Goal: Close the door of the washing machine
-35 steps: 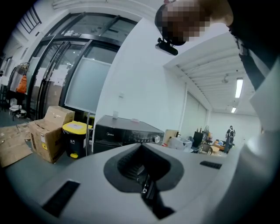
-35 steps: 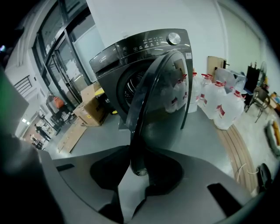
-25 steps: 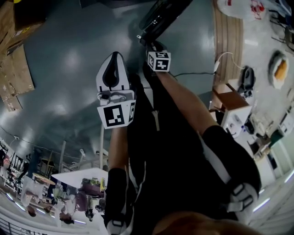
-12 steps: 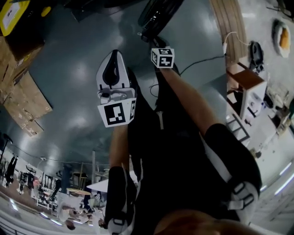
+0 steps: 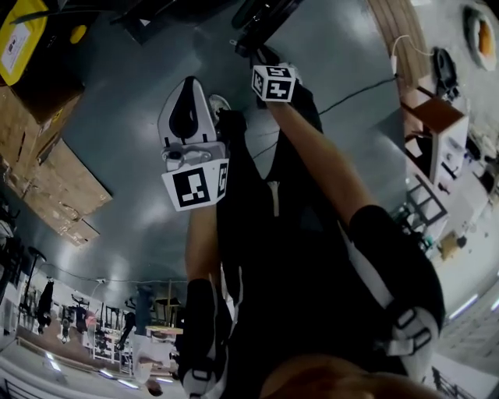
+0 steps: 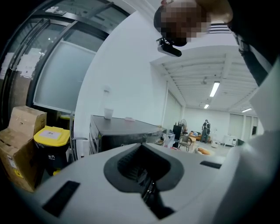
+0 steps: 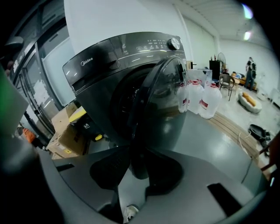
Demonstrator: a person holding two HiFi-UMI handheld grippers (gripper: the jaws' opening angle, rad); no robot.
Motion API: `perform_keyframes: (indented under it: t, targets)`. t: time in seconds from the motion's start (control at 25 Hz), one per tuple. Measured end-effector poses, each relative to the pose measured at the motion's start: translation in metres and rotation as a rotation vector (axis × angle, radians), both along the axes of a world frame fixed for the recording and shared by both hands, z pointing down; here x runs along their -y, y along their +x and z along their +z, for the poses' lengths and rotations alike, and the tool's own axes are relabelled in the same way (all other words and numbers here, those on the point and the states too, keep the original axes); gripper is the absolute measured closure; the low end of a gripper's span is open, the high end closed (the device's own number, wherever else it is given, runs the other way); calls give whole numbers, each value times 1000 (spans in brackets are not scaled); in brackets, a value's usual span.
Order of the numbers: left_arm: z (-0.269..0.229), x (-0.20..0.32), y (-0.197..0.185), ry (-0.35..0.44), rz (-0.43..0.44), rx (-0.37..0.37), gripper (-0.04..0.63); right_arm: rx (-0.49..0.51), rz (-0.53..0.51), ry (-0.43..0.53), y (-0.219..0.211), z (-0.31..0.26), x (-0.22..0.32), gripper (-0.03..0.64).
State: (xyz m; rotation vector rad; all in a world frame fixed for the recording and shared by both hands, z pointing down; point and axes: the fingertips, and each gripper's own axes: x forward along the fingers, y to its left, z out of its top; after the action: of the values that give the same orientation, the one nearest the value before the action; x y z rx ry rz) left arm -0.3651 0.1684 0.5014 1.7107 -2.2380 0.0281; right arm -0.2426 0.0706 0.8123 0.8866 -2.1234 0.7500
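The dark grey washing machine (image 7: pixel 100 70) fills the right gripper view, and its round door (image 7: pixel 162 113) stands open toward me. My right gripper (image 7: pixel 140 173) points down at the door's lower edge, and its two dark pads are closed on that rim. The head view has the same gripper (image 5: pixel 251 53) at the top, reaching to the dark door (image 5: pixel 261 23). My left gripper (image 5: pixel 191 84) hangs to its left over bare floor, shut and holding nothing. In the left gripper view the machine's side and top (image 6: pixel 122 129) lie ahead, apart from the jaws.
Several water jugs (image 7: pixel 201 98) stand right of the machine, beside wooden boards (image 7: pixel 232 127). Cardboard boxes (image 5: pixel 54 171) and a yellow bin (image 6: pixel 51 135) sit to its left. A cable (image 5: pixel 351 93) runs over the grey floor toward a small wooden table (image 5: pixel 437 117).
The whole head view has swung: the cardboard boxes have slid further in from the left and the table has moved up. Both grippers shifted slightly, with the right one still at the door's edge.
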Motion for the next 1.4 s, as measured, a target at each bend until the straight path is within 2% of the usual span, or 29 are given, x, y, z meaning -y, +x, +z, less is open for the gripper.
perform_keyframes:
  t: [0.44, 1.08, 1.4]
  targets:
    - [19, -3, -26, 8, 47, -23, 591, 32, 77, 29, -64, -8, 11, 511]
    - [31, -5, -40, -6, 35, -56, 591, 52, 18, 87, -130, -20, 36, 503]
    - [31, -9, -46, -16, 11, -58, 591, 64, -2, 85, -146, -24, 44, 503]
